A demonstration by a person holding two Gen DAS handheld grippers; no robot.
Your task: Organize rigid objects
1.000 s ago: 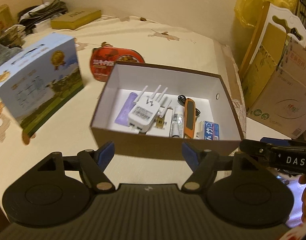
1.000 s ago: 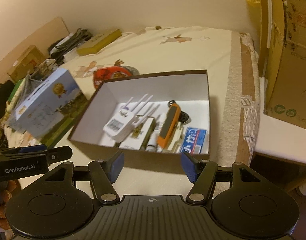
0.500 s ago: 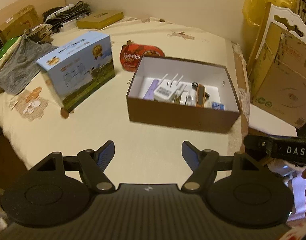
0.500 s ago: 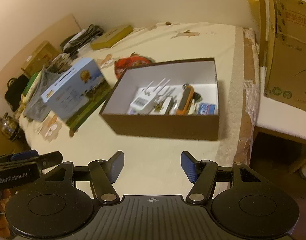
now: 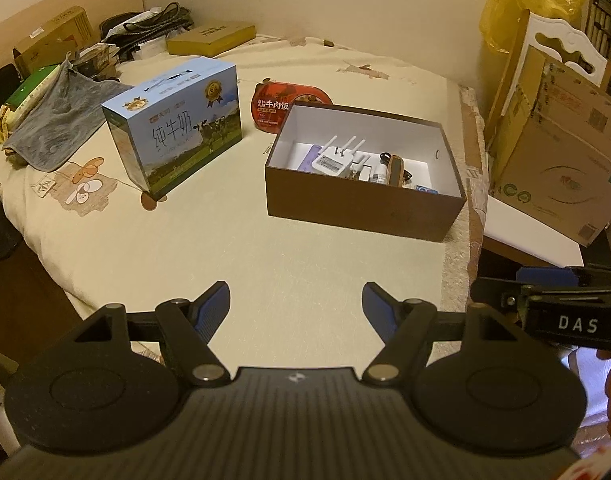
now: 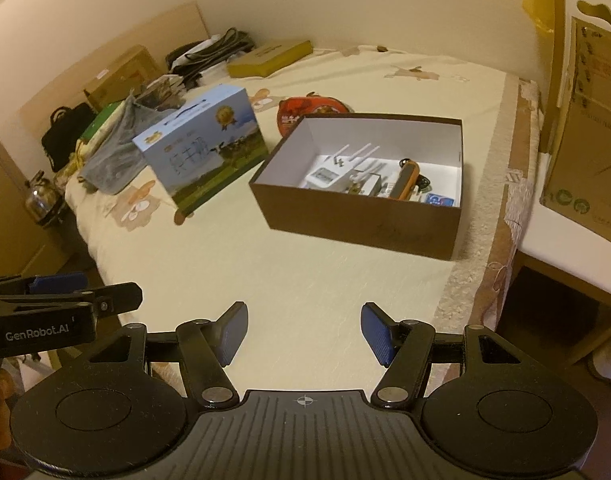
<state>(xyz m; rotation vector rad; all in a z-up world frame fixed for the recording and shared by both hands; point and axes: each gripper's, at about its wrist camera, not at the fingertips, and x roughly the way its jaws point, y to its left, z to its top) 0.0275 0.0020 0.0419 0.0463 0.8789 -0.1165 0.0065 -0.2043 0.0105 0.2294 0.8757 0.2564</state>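
Observation:
A brown cardboard box (image 5: 361, 204) (image 6: 357, 224) with a white inside stands on the cream bedspread. In it lie a white router with antennas (image 5: 331, 162) (image 6: 325, 176), an orange-and-black tool (image 6: 405, 180), a small blue packet (image 6: 439, 200) and other small items. My left gripper (image 5: 296, 306) hangs open and empty over the near edge of the bed, well short of the box. My right gripper (image 6: 304, 330) is open and empty too, beside it. Each gripper shows at the edge of the other's view.
A blue milk carton box (image 5: 177, 124) (image 6: 203, 148) stands left of the brown box, a red food pack (image 5: 285, 102) behind it. A grey cloth (image 5: 61, 116), a yellow flat box (image 5: 211, 38) and clutter lie far left. Cardboard boxes (image 5: 565, 152) stand right of the bed.
Both grippers have pulled back and up from the brown box, which now looks smaller and farther away. Both stay open and empty.

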